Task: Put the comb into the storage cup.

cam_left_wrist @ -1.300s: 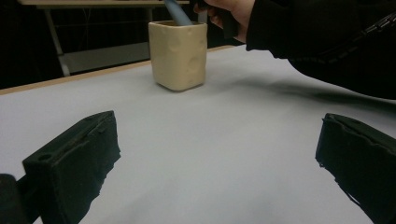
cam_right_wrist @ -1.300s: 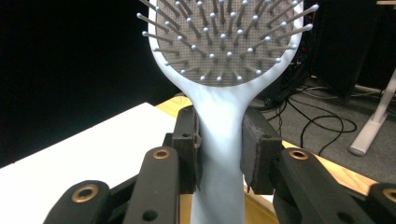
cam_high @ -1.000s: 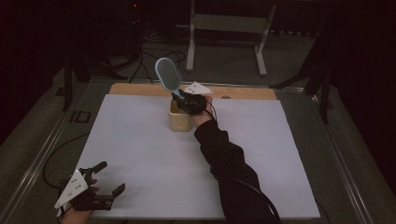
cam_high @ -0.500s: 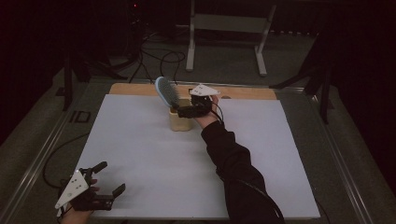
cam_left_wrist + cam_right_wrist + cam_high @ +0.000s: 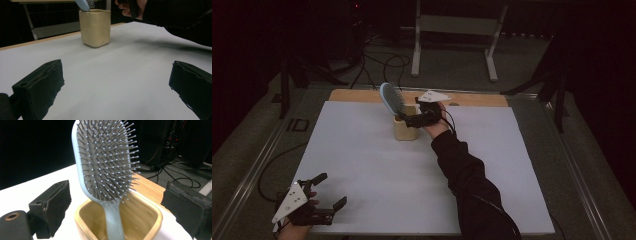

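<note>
Your left gripper [image 5: 326,196] rests at the near left corner of the white tabletop [image 5: 362,165], its jaws spread wide with nothing between them; leave it parked there, as the step needs no support from that side. Toward the middle of the far edge stands the tan square cup [image 5: 405,128], and the pale blue paddle hairbrush [image 5: 391,98] sits handle-down inside it, its bristled head leaning out over the cup's left rim. Your right gripper [image 5: 406,120] is just beside the cup on its right side; its jaws have just been opening and now stand wide apart, one to each side of the brush handle [image 5: 114,220] and touching neither it nor the cup. The step in hand appears to be the release after seating the brush. To do it well, draw the right gripper straight back along its own axis, keeping the jaws fully spread so neither pad catches the handle or the cup rim [image 5: 152,212]. Avoid any sideways sweep: the brush leans and the cup looks light, so a nudge could tip both toward the left edge.
</note>
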A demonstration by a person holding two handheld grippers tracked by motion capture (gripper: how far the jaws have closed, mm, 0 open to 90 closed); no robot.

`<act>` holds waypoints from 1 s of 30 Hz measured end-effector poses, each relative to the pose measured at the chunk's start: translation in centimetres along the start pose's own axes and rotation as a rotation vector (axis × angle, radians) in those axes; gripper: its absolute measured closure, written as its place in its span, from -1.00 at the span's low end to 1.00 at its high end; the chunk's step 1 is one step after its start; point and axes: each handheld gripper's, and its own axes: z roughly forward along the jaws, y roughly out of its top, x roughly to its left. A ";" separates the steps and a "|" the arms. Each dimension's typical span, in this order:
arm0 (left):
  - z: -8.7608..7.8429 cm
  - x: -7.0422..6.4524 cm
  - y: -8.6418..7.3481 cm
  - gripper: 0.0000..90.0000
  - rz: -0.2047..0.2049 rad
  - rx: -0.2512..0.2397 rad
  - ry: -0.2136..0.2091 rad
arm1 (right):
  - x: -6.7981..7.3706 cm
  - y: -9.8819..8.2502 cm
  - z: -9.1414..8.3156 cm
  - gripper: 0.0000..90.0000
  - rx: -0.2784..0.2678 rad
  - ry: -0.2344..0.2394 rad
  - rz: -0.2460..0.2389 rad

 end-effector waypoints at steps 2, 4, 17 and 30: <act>0.0 0.0 0.0 -1.00 0.000 0.001 0.000 | -0.1 0.0 -0.2 -0.83 0.002 0.005 0.002; 0.0 0.0 0.0 -1.00 -0.003 0.000 0.000 | -0.1 0.0 -0.3 -0.83 0.004 0.012 0.012; 0.2 0.0 -0.2 -1.00 -0.005 0.010 -0.002 | -0.2 -0.2 -1.7 -0.83 0.028 0.044 0.000; 0.0 -0.1 -0.1 -1.00 0.001 0.010 0.006 | -1.1 -0.8 -4.9 -0.83 0.028 0.014 -0.001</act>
